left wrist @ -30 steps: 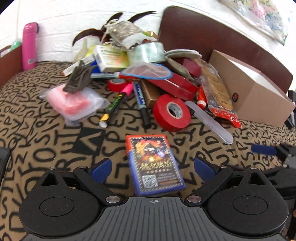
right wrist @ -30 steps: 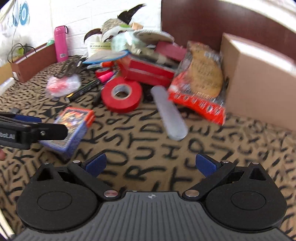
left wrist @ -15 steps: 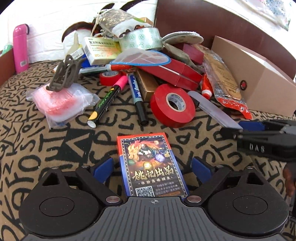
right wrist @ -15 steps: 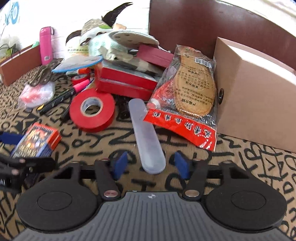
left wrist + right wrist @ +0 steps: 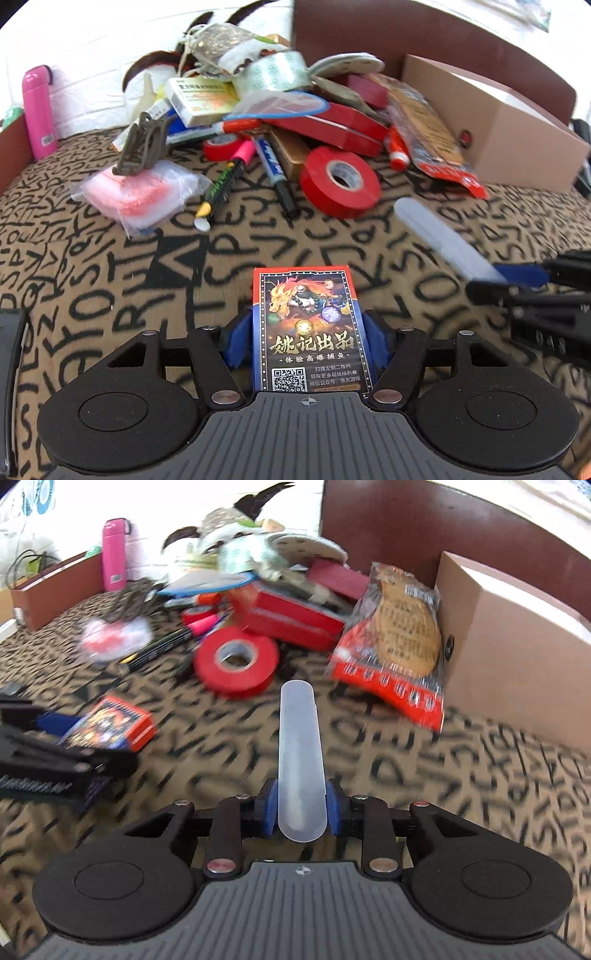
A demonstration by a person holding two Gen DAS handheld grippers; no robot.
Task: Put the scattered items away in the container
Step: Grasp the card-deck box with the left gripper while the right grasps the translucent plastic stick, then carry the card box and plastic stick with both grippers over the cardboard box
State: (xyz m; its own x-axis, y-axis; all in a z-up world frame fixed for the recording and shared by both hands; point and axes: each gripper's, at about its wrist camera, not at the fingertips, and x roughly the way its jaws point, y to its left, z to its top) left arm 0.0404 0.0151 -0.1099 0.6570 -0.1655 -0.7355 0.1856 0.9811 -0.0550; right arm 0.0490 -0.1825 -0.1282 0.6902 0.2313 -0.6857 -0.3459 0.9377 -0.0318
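Both claws have just been closing, left gripper [image 5: 308,341] pinching the card box [image 5: 308,328], right gripper [image 5: 303,810] squeezing the clear case [image 5: 300,757] at its very end, so it could pivot and slip out on the lift.

card box [image 5: 306,328] and frosted case [image 5: 300,760] lie near the cardboard box [image 5: 517,646].

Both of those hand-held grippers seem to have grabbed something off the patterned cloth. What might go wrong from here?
1. The right hand-held gripper, whose jaws have just been closing, pinches the long translucent case only at its near end, so it may droop or twist out.
2. The left hand-held gripper, also just closing, clamps the card box by its lower half; it could slip.
3. The cardboard box is on the right, so the two might collide.
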